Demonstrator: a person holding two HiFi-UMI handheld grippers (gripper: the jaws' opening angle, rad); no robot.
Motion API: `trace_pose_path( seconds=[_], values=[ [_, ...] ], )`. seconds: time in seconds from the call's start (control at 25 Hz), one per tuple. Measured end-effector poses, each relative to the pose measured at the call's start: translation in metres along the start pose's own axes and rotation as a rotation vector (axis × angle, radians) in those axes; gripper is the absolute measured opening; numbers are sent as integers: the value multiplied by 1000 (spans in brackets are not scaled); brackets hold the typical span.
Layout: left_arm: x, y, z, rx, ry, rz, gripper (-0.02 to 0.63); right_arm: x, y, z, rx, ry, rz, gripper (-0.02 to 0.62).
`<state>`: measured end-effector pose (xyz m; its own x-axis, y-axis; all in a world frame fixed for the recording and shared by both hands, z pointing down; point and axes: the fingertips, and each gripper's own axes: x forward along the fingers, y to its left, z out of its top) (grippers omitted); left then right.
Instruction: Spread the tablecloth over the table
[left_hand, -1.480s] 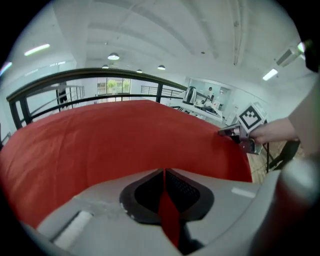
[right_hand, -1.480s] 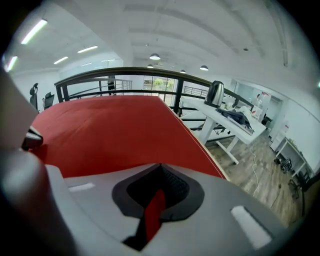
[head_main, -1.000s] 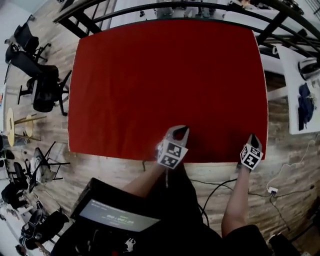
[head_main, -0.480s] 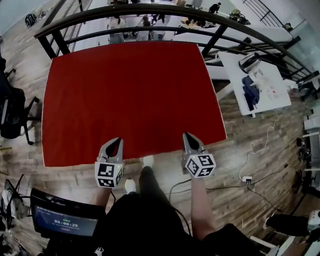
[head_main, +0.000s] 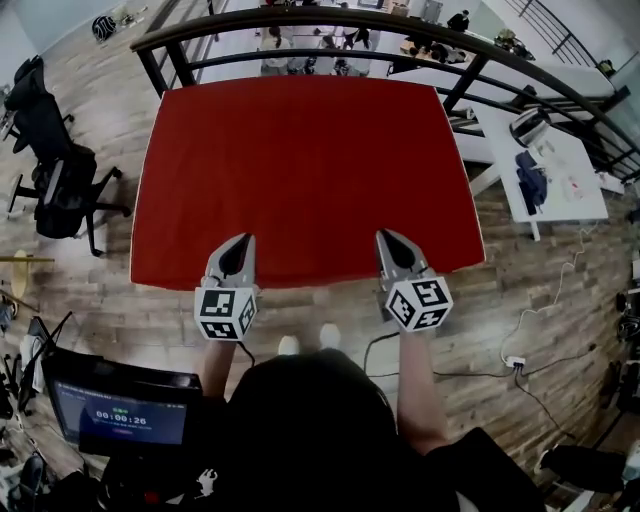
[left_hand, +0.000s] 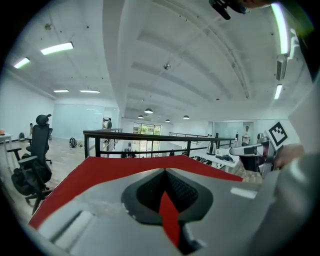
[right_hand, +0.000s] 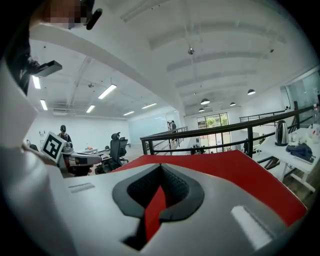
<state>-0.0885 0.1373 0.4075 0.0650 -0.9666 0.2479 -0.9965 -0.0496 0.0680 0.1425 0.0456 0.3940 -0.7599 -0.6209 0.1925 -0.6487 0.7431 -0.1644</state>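
The red tablecloth (head_main: 300, 170) lies flat over the whole table, its near edge straight and hanging a little over the front. My left gripper (head_main: 243, 240) hovers over that near edge, left of centre, jaws shut. My right gripper (head_main: 386, 236) hovers over the same edge, right of centre, also shut. In the left gripper view the shut left gripper (left_hand: 165, 171) points level across the tablecloth (left_hand: 115, 167). The right gripper view shows the right gripper (right_hand: 160, 167) shut, with the tablecloth (right_hand: 235, 170) beyond. Red shows through the slit under each pair of pads. The cloth is not lifted anywhere.
A black railing (head_main: 300, 20) runs behind the table. A white desk (head_main: 555, 165) with a kettle and blue items stands at the right. Black office chairs (head_main: 60, 185) are at the left. A screen (head_main: 120, 415) sits at lower left. Cables (head_main: 515, 362) lie on the wooden floor.
Both grippers have risen from pointing down at the cloth's near right edge to pointing level. They now sit nearer the edge's middle. The cloth stayed flat.
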Motion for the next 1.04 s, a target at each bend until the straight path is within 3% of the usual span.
trace_pose_path(
  seconds=[0.36, 1.04],
  values=[
    [-22, 14, 21, -9, -41, 83, 5, -3, 9, 14, -22, -3, 40, 8],
    [-24, 16, 19, 1, -38, 80, 5, -15, 6, 21, -44, -8, 22, 8]
  ],
)
